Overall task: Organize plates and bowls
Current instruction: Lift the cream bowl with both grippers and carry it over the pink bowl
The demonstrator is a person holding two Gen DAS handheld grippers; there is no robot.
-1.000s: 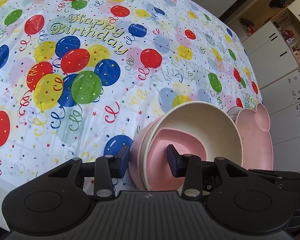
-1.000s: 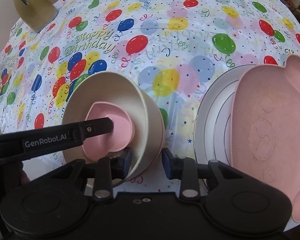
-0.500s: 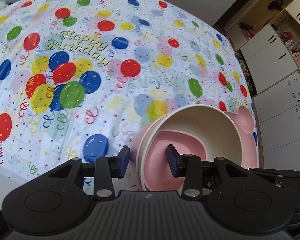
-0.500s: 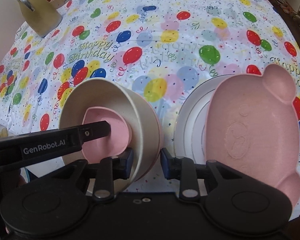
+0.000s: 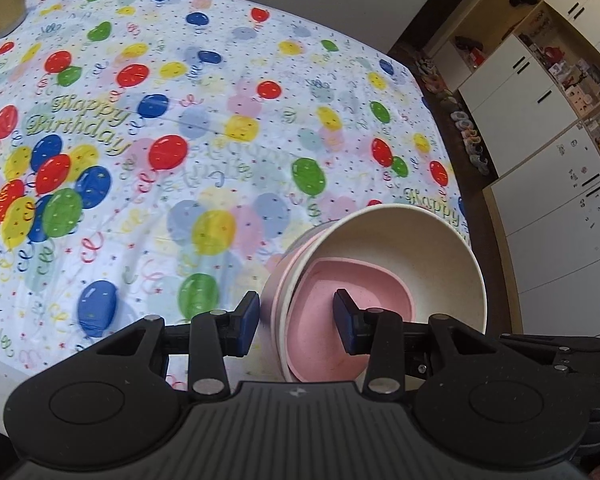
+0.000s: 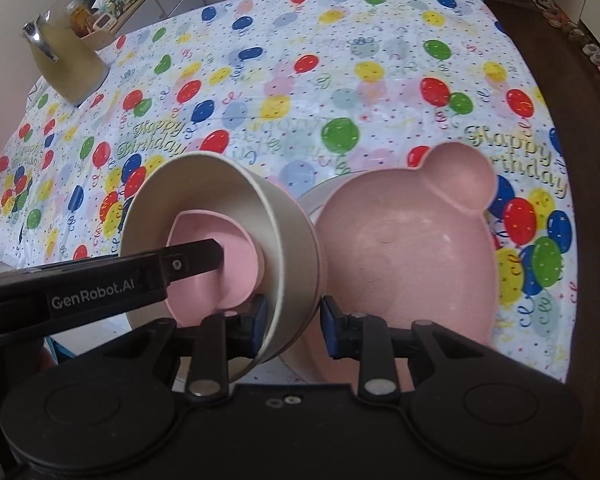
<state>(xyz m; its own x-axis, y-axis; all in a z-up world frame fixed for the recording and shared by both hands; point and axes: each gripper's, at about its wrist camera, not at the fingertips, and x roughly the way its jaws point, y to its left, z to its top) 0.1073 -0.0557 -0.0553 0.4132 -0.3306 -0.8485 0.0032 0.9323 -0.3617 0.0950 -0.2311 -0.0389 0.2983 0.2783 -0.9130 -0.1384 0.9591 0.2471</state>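
Bowls [image 5: 400,248] nested, tilted above tablecloth [image 5: 220,120], L hand-held gripper [image 5: 296,316] & R hand-held gripper [image 6: 294,324] each clamping rim

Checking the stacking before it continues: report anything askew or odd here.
The nested stack of bowls is tipped steeply on its side, lifted clear of the balloon tablecloth, gripped by both the left gripper and right gripper. Nothing looks spilled or broken.
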